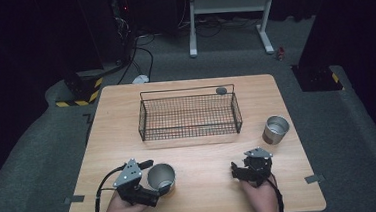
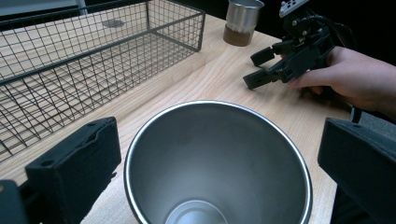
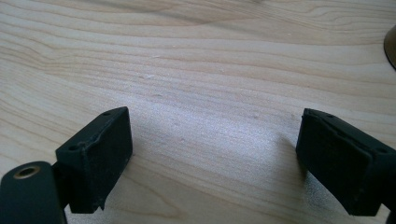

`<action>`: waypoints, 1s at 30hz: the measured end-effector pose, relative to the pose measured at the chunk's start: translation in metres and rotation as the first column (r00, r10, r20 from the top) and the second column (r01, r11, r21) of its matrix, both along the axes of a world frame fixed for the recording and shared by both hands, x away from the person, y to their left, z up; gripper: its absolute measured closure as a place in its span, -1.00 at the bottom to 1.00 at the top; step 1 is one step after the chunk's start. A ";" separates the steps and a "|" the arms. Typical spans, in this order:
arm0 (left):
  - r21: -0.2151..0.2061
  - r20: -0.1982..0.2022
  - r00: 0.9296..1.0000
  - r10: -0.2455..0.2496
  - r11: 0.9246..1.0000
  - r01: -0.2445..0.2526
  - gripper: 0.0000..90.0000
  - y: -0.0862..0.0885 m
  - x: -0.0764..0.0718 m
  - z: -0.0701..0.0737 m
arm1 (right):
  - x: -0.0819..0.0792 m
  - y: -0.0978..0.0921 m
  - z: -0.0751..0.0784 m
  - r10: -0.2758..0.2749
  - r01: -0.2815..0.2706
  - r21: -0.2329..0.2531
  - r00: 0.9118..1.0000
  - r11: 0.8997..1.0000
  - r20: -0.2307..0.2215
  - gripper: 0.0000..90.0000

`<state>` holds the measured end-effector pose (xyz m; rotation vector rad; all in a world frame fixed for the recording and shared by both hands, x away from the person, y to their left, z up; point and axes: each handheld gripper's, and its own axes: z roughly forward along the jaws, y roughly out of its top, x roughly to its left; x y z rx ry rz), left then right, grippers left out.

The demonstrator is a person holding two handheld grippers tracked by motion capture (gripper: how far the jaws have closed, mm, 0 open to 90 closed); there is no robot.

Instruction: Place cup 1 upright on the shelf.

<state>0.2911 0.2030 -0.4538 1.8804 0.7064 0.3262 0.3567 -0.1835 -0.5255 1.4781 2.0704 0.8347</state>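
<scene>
Counting first: two steel cups, one black wire basket (image 1: pixel 189 117), two grippers, one wooden table (image 1: pixel 197 195).

Near cup (image 1: pixel 161 178) stands upright at the table's front left, well short of the basket. Left gripper view looks straight down into its open mouth (image 2: pixel 217 163). Far cup (image 1: pixel 276 130) stands upright near the right edge, just off the basket's right end (brown base band visible in the left gripper view (image 2: pixel 242 21)).

A small dark round disc (image 1: pixel 221 90) lies by the basket's far right corner; can't tell from above whether it is inside or just behind the wire.

Left gripper (image 1: pixel 153 181): held from below by the left hand (image 1: pixel 118 208), pointing right across the table. Its jaws stand wide apart with the near cup between them; a gap shows on each side of the rim in the left gripper view, so not clamped.

Right gripper (image 1: pixel 238 171): at the front right, held by the right hand (image 1: pixel 260 193), jaws pointing left toward the near cup and well apart from it. Jaws spread, bare wood between them in the right gripper view (image 3: pixel 212 154), low over the tabletop. Cables trail back along both forearms.
</scene>
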 end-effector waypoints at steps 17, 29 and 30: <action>0.024 0.007 1.000 -0.011 1.000 0.011 -1.00 -0.002 -0.003 -0.008 | 0.000 0.000 0.000 -0.002 0.002 0.001 1.000 1.000 -0.001 -0.76; 0.046 -0.019 1.000 -0.014 0.999 0.015 -1.00 -0.001 -0.001 -0.019 | 0.000 0.000 0.000 -0.003 0.003 0.000 1.000 1.000 -0.001 -0.76; 0.052 -0.016 1.000 -0.015 0.999 0.016 -1.00 -0.002 0.000 -0.020 | 0.000 0.000 0.000 -0.003 0.003 0.000 1.000 1.000 -0.001 -0.76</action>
